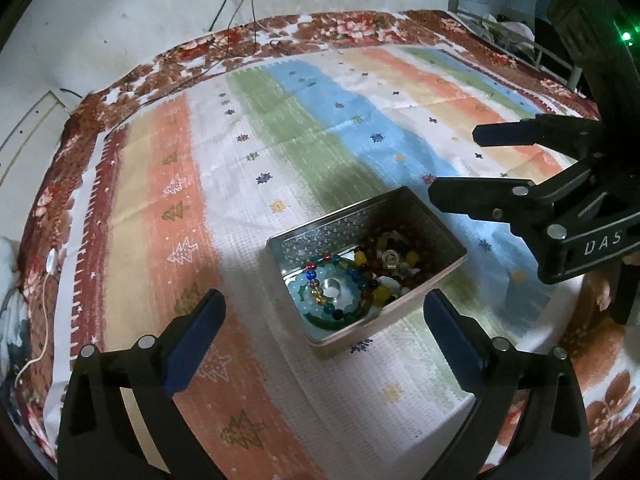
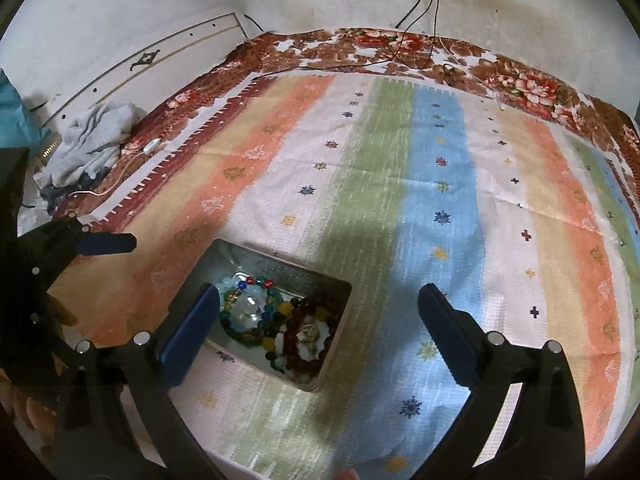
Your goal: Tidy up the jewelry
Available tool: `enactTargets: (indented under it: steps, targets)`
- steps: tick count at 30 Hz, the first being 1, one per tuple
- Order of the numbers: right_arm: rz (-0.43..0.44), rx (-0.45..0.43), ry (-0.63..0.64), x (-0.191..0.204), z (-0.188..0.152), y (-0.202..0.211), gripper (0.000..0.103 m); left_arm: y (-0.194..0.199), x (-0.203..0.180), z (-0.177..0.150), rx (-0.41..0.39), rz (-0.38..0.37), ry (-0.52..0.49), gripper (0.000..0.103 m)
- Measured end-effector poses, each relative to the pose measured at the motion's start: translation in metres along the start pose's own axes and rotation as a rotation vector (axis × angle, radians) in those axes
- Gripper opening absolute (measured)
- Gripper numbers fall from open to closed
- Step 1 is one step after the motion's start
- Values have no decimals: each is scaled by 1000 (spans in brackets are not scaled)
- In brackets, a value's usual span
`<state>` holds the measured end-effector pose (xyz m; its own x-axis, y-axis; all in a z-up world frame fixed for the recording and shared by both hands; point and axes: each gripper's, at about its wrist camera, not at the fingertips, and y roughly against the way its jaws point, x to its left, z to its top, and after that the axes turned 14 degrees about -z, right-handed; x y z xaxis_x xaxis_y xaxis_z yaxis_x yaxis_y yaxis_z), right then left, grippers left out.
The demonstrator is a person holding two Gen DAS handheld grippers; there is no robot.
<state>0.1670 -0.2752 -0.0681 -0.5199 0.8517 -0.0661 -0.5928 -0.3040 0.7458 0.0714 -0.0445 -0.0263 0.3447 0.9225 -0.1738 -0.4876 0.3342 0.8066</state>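
Tin brimming with colourful beads.

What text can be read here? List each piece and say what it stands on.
"DAS": white letters on the black body of the right gripper, as the left wrist view shows it; the word may run on out of frame.
Nothing else is readable; the tin bears only a pattern.
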Motion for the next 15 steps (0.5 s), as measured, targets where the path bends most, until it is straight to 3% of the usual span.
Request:
enactTargets:
  steps: [8,15]
  targets:
    - [2,-7,-16,-4,0,1,98,4,-4,-1,-38,80,-16,97]
    - [10,-6,-13,-3,0,1,98,6,-5,2,-48,77,-15,97]
